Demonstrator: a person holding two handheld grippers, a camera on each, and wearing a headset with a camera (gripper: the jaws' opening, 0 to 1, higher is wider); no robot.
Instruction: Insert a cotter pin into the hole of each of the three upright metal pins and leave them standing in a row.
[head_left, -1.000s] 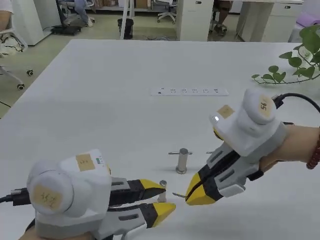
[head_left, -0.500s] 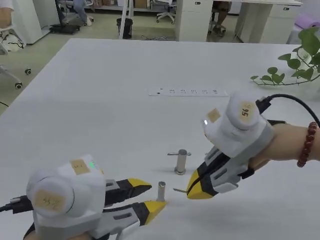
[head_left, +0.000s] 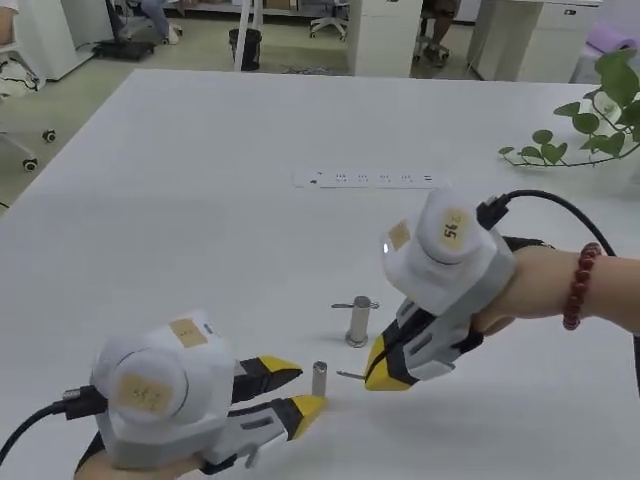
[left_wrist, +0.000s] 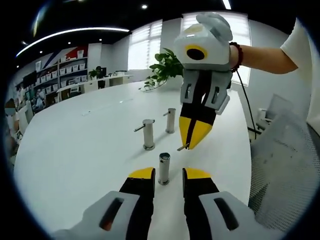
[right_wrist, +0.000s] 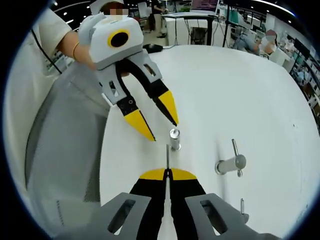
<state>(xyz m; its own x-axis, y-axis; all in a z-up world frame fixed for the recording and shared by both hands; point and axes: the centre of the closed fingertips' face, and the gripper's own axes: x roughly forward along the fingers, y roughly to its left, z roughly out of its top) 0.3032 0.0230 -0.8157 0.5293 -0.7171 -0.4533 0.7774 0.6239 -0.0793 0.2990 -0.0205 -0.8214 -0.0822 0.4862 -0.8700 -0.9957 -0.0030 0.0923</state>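
A bare upright metal pin (head_left: 320, 378) stands on the white table just ahead of my left gripper (head_left: 299, 387), whose jaws are open on either side of it without touching. In the left gripper view the pin (left_wrist: 164, 168) sits just beyond the left gripper (left_wrist: 169, 175). My right gripper (head_left: 383, 372) is shut on a thin cotter pin (head_left: 350, 376), whose tip points at the bare pin from the right, a short gap away. The right gripper view shows the cotter pin (right_wrist: 167, 157) aimed at the pin (right_wrist: 174, 138). Two further upright pins (left_wrist: 148, 134) (left_wrist: 171, 120) each carry a cotter pin.
A white power strip (head_left: 365, 180) lies across the table's middle, beyond the work. A leafy plant (head_left: 590, 115) reaches in at the far right. The right gripper's black cable (head_left: 560, 215) arcs above the wrist. Office chairs and desks stand past the table's far edge.
My left gripper has drawn back a little, so the bare pin now stands just past its tips. The right gripper still holds the cotter pin beside the pin. The camera has shifted.
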